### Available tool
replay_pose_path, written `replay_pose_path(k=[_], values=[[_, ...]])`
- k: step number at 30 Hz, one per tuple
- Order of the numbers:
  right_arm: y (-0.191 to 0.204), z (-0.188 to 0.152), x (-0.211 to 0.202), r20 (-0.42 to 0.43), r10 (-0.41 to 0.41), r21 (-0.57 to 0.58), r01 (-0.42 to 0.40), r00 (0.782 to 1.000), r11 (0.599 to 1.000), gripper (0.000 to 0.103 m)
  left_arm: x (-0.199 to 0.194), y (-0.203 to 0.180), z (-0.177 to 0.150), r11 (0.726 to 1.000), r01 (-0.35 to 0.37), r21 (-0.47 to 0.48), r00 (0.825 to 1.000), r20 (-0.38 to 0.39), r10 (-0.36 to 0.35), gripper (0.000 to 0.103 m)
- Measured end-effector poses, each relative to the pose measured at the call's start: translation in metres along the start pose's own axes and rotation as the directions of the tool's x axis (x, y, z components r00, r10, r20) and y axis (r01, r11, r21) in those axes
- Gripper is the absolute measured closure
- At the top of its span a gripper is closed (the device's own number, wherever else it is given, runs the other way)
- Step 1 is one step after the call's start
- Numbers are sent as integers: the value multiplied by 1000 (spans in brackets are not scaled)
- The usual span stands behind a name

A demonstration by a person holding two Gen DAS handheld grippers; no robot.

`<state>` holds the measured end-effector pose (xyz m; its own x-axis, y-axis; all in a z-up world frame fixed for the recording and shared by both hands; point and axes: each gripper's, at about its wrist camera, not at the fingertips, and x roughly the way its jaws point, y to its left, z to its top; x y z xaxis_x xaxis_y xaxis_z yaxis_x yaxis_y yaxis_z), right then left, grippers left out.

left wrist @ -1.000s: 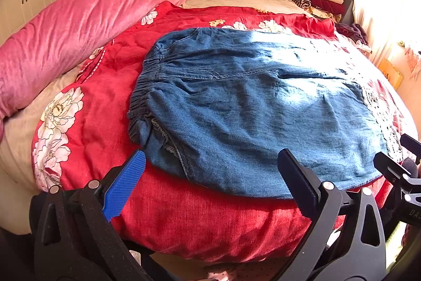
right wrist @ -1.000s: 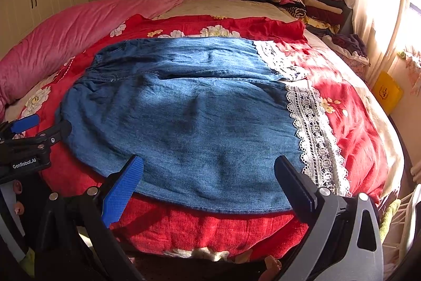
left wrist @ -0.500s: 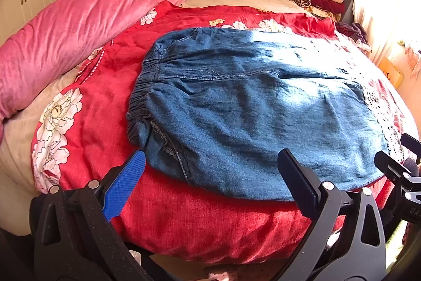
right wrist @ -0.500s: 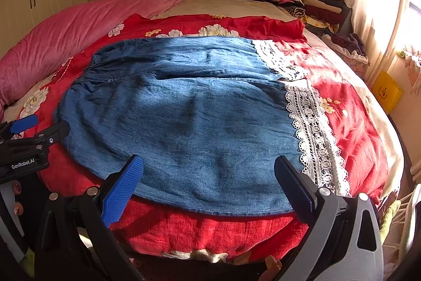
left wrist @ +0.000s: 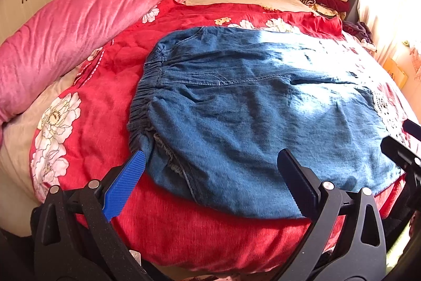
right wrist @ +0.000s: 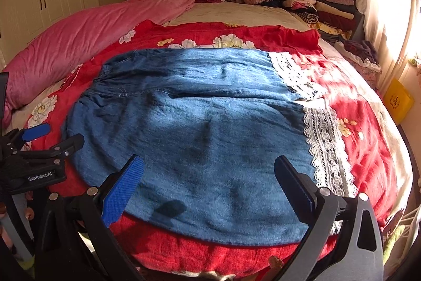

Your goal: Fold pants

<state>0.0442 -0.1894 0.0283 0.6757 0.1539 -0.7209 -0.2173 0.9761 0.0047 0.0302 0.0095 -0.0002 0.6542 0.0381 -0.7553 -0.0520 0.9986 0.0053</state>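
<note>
Little has moved since the earlier frames; both views have only crept a touch nearer the bed. Left tool (left wrist: pixel 210 175) gapes wide, gripping nothing, poised above the near waistband corner at 7 o'clock on the pants (left wrist: pixel 250 109). Right tool (right wrist: pixel 209 175) is just as wide and bare, over the near hem beside the lace trim (right wrist: pixel 326 149) at 3 o'clock. Pants lie flat across the red quilt (left wrist: pixel 105 102), legs side by side. No fold looks made yet; all of it remains.
</note>
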Motion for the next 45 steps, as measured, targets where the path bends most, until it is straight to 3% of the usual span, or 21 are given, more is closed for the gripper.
replay_pose_path(k=[8,18,26,31,35,38,41,42,43,45], values=[[14,54,39,-14,42,-42,-42,999,998,4,27,18,29,1000,-12,-28,1000,-22,12,9],[21,117,93,-33,70,-76,-72,997,994,4,65,69,90,993,-34,-111,999,-36,30,9],[37,166,146,-58,128,-166,-136,990,977,4,116,105,137,992,-44,-115,997,-74,35,9],[50,184,182,-76,110,-248,-126,991,961,4,148,117,148,995,-32,-92,993,-119,21,9],[56,198,212,-103,115,-275,-139,988,951,4,158,118,152,997,1,-79,995,-98,-9,9],[64,203,231,-115,89,-331,-123,989,936,4,169,111,154,999,-41,-31,995,-98,38,11],[72,205,247,-135,102,-374,-146,986,916,4,177,109,154,1000,3,-13,995,-99,-5,40],[74,206,252,-147,102,-379,-151,984,913,4,179,109,153,1000,21,-9,995,-96,-22,54],[75,206,256,-154,106,-382,-158,982,911,4,179,108,153,999,36,-8,995,-91,-37,76],[78,206,265,-177,115,-397,-178,978,901,4,172,108,150,997,76,-16,996,-53,-77,90]])
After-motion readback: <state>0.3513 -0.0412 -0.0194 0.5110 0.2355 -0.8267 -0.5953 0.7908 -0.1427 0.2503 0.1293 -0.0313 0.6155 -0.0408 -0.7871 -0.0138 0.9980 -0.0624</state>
